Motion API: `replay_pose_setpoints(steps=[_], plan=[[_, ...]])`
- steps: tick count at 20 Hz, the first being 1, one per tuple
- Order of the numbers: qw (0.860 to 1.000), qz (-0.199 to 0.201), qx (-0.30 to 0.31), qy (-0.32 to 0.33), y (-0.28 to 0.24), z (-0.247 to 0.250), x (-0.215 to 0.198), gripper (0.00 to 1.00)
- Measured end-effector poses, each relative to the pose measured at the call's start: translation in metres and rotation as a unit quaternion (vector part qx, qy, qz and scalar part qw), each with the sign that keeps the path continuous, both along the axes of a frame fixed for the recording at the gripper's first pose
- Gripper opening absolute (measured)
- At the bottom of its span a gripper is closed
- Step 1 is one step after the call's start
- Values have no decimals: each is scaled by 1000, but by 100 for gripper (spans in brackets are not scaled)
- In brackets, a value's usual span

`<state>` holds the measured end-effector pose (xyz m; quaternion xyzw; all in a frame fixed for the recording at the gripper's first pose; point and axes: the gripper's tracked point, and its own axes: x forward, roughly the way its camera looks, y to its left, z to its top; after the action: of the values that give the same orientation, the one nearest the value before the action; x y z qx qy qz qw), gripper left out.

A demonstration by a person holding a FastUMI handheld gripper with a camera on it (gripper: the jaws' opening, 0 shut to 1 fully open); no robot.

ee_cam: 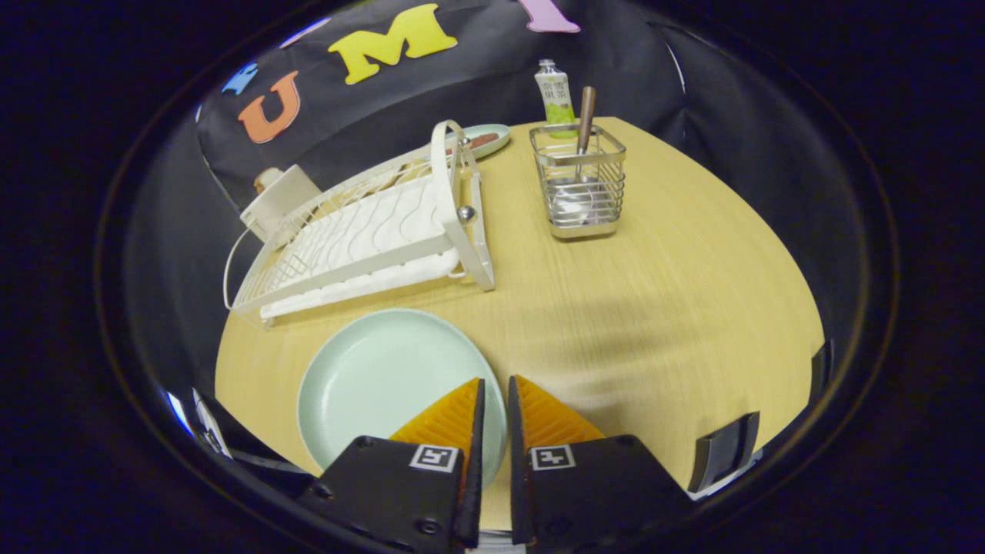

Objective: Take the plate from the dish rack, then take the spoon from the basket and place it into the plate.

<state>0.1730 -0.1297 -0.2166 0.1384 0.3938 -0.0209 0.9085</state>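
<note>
Jaws (495, 400) sit nearest the lens, drawn narrow with only a slim gap and nothing held between them. Just ahead and partly under the left finger lies the pale green plate (377, 381), flat on the worktop (654, 308) in front of the white dish rack (369, 231), so step 1 looks done and the spoon is next. The spoon (582, 154) stands in the wire basket (579, 183), well beyond the jaws and a little to their right, handle up and leaning on the rim. To do this well, I judge the jaws should widen, come down over the handle above the rim, close squarely, then lift straight up so the bowl clears the wires.
</note>
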Motion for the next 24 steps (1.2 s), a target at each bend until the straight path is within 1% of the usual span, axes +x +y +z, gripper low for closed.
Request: replay_pose_setpoints(steps=[1,3,4,6,8,11,13,15,16,17,19,22,24], plan=[[1000,-3,-15,-12,-4,3,1,29],[997,-22,-59,-35,-19,14,4,65],[996,-31,-70,-46,-24,20,7,83],[994,-39,-71,-79,-27,34,11,81],[989,-46,-81,-112,-38,52,17,83],[979,-52,-122,-152,-62,79,28,83],[971,-63,-137,-184,-78,100,42,83],[967,-70,-133,-206,-87,112,59,83],[965,-65,-141,-213,-94,119,70,91],[961,-69,-155,-216,-107,123,81,98],[958,-70,-169,-223,-128,128,104,100],[961,-78,-145,-224,-147,125,138,100],[956,-100,-152,-229,-165,126,159,100]])
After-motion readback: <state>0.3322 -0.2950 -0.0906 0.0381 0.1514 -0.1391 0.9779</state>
